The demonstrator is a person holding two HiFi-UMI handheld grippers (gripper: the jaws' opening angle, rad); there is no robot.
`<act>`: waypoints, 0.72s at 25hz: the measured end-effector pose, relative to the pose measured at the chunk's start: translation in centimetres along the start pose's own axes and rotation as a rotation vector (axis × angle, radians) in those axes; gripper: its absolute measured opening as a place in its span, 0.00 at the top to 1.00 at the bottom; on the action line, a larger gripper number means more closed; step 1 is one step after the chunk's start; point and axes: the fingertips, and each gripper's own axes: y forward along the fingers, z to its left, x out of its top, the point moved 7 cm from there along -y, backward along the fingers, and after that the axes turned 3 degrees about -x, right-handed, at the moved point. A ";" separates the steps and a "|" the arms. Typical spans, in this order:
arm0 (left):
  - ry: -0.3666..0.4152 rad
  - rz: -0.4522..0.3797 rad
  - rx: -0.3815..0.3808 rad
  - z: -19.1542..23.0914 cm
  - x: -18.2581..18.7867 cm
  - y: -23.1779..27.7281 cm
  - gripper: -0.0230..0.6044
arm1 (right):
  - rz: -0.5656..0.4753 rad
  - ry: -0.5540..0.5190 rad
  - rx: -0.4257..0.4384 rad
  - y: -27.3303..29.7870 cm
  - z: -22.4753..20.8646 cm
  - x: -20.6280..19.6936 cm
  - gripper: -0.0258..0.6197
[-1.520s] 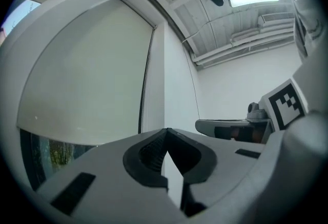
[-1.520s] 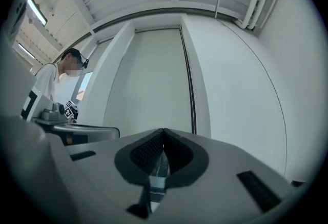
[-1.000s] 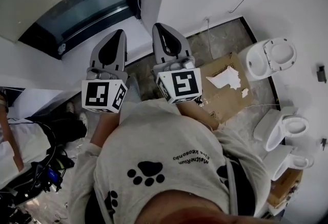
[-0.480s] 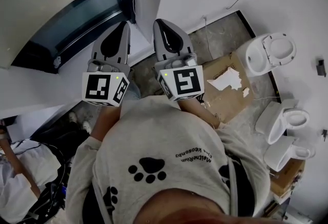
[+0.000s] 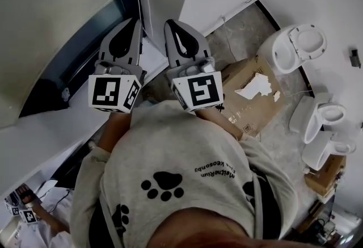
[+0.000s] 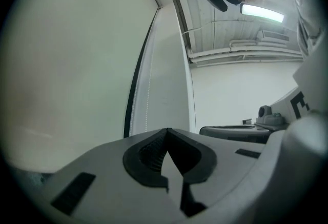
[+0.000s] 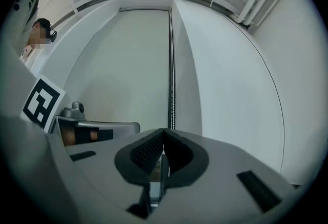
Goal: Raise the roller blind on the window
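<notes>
The left claw (image 6: 165, 131) is sitting fully closed with nothing between its grey jaws, and the right claw (image 7: 163, 131) is likewise pinched together and empty. Both are pointing side by side at the pale off-white roller blind (image 5: 57, 8), which is hanging low over the window and leaving only a dark strip of glass (image 5: 85, 51) showing beneath its bottom edge. The silvery beaded pull chain (image 7: 171, 74) is hanging down the blind's right edge, beyond the right claw's tips and apart from them. As I am judging it, the raising is not yet under way: the chain is waiting to be gripped and pulled.
</notes>
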 end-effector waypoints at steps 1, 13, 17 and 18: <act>0.001 0.002 -0.015 0.7 0.0 0.6 0.95 | -0.003 -0.001 -0.009 0.7 0.0 0.0 0.95; -0.009 0.015 -0.176 6.1 -1.4 7.4 0.92 | -0.009 -0.009 -0.118 6.5 -0.5 -1.6 0.95; -0.022 0.040 -0.223 7.5 -2.0 9.4 0.80 | -0.012 -0.006 -0.145 7.4 -0.5 -1.9 0.95; -0.019 0.045 -0.225 7.9 -2.1 9.9 0.80 | 0.004 -0.006 -0.155 7.4 -0.5 -2.1 0.95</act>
